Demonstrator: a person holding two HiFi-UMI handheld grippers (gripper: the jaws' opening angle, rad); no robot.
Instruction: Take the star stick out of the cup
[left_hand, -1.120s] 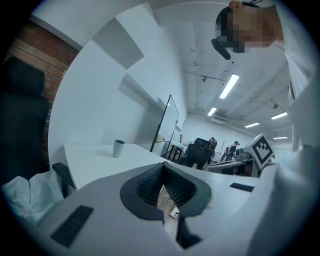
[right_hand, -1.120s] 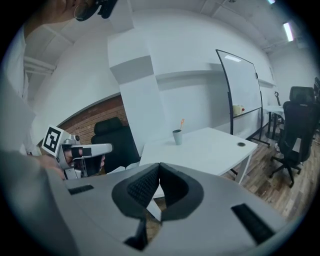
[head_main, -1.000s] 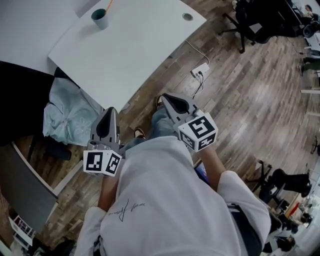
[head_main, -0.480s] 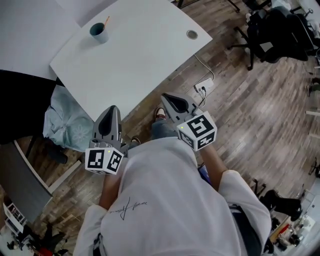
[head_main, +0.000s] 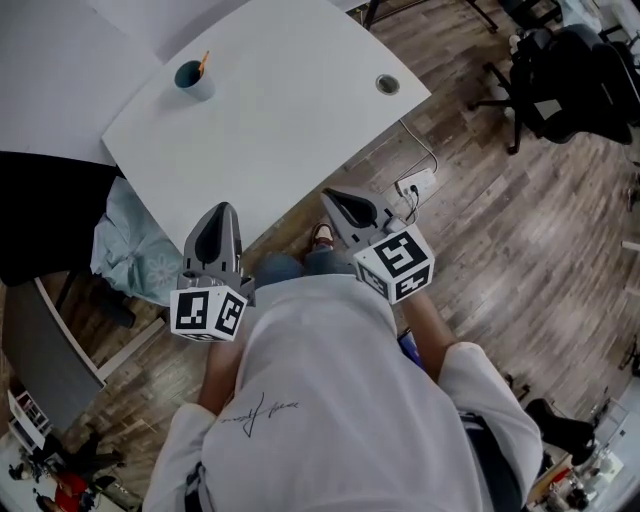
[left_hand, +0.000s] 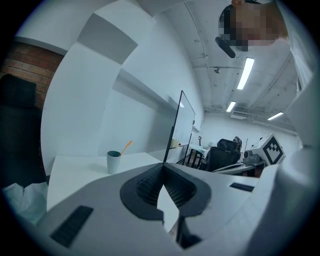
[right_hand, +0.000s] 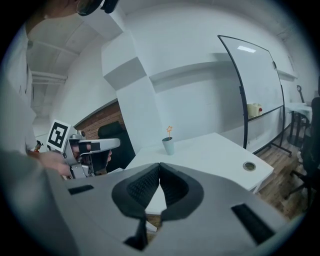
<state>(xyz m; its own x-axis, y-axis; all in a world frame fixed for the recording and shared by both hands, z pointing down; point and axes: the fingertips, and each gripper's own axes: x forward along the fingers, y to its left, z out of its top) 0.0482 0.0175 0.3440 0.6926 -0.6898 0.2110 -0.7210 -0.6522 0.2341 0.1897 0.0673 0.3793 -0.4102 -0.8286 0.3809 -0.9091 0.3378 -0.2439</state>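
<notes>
A teal cup (head_main: 191, 78) stands at the far left corner of the white table (head_main: 270, 110), with an orange star stick (head_main: 202, 62) leaning out of it. The cup (left_hand: 114, 161) and stick (left_hand: 126, 146) also show in the left gripper view, and the cup (right_hand: 169, 146) and star stick (right_hand: 169, 131) far off in the right gripper view. My left gripper (head_main: 217, 226) and right gripper (head_main: 338, 203) are both shut and hold nothing. They hang near the table's front edge, far short of the cup.
A cable grommet (head_main: 387, 84) sits in the table's right corner. A power strip (head_main: 417, 183) with cables lies on the wood floor. Office chairs (head_main: 560, 70) stand at the upper right. A light cloth (head_main: 135, 255) lies left of the table beside a dark panel (head_main: 45, 215).
The view has shifted forward: the table, cup and grommet sit lower and nearer in the head view. Both grippers stay shut and keep their places in front of the person.
</notes>
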